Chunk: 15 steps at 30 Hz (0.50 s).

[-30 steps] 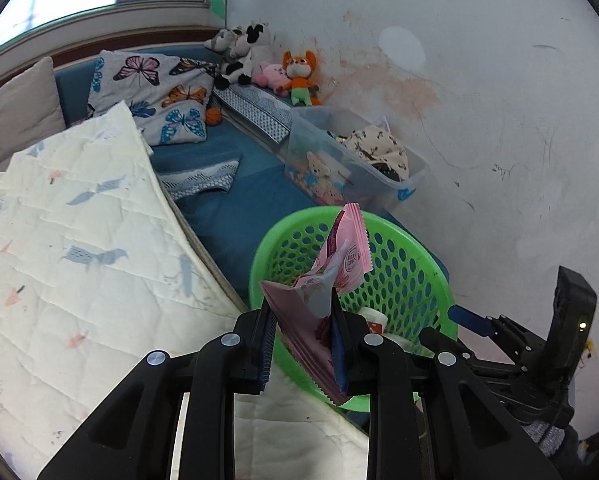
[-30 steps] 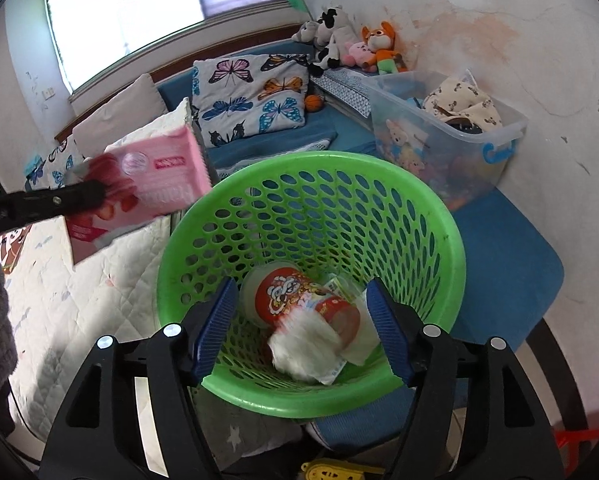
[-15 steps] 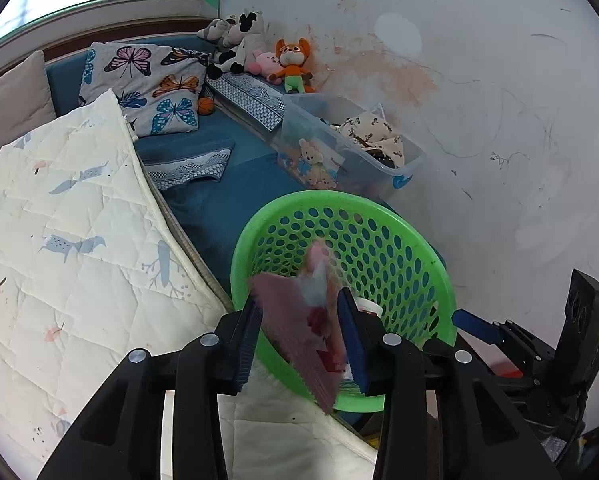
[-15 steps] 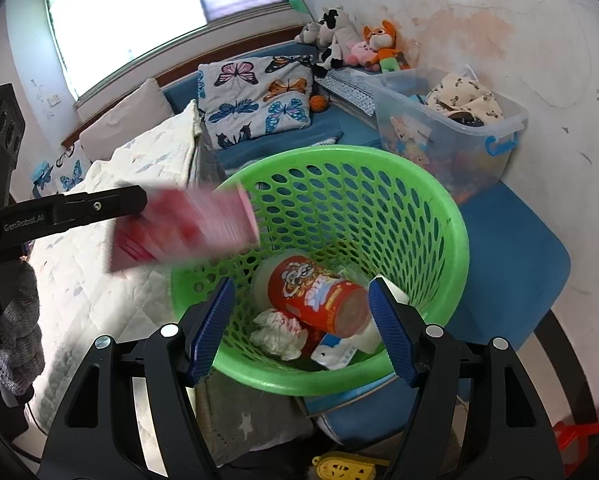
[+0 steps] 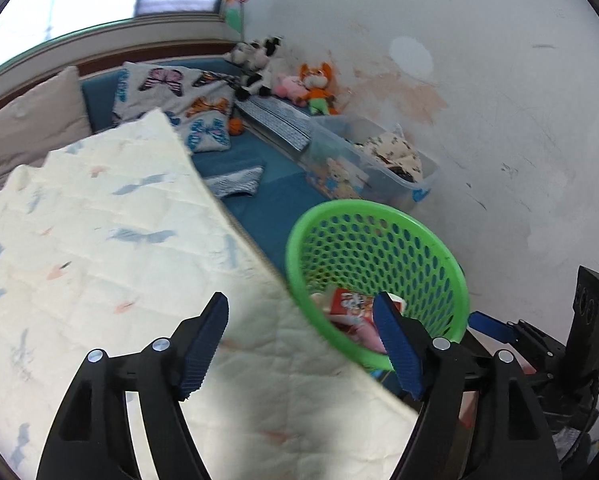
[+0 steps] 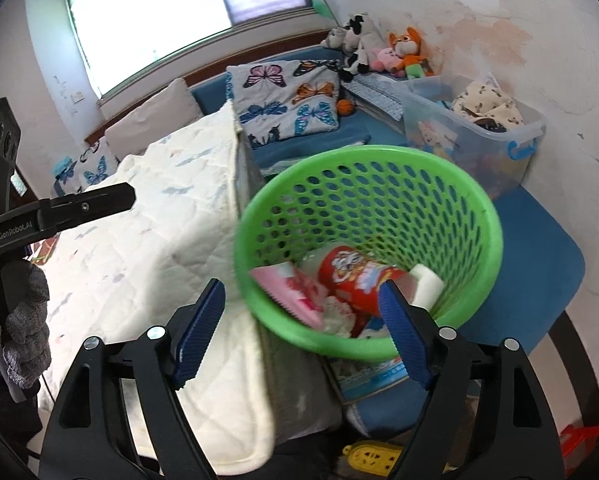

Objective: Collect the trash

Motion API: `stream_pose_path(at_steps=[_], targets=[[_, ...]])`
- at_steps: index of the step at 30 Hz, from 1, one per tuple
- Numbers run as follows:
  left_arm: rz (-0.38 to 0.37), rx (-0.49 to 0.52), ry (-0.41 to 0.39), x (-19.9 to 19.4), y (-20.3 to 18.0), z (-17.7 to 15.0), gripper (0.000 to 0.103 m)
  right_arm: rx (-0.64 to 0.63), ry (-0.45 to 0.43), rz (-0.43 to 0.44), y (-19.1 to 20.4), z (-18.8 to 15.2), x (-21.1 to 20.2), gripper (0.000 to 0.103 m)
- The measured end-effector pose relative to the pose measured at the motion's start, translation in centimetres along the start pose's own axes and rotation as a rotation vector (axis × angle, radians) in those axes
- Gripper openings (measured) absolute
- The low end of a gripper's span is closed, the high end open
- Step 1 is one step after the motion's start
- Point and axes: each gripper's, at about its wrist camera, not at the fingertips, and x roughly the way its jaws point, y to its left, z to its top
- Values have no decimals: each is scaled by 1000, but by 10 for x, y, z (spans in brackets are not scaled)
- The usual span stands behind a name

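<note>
Bed with cream quilt (image 6: 147, 232) takes most of the room, butterfly pillow (image 6: 283, 100) behind it. Green basket (image 6: 475, 208) sits on a blue chair (image 6: 547, 264) beside the bed, clear storage bin (image 6: 511, 148) behind. In the basket: red snack can (image 6: 351, 276), pink wrapper (image 6: 295, 288) against its left side, white crumpled paper (image 6: 337, 314). Left tongs (image 5: 299, 340) opening, nothing between them. Right tongs (image 6: 299, 320) opening, also empty

Pink wrapper (image 6: 295, 292) and red can (image 6: 355, 276) inside green basket (image 6: 479, 216).
</note>
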Motion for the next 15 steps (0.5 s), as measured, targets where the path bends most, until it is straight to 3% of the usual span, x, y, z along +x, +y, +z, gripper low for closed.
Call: stream_pose_path(at_steps=[10,15], targets=[[130,-72,-63,-63,51,-28,91,-54,-6,16,53,-7,-10,86],[193,-116,-88,-91,78,-43,94,-114,-18,13,82,-13,-12,90]])
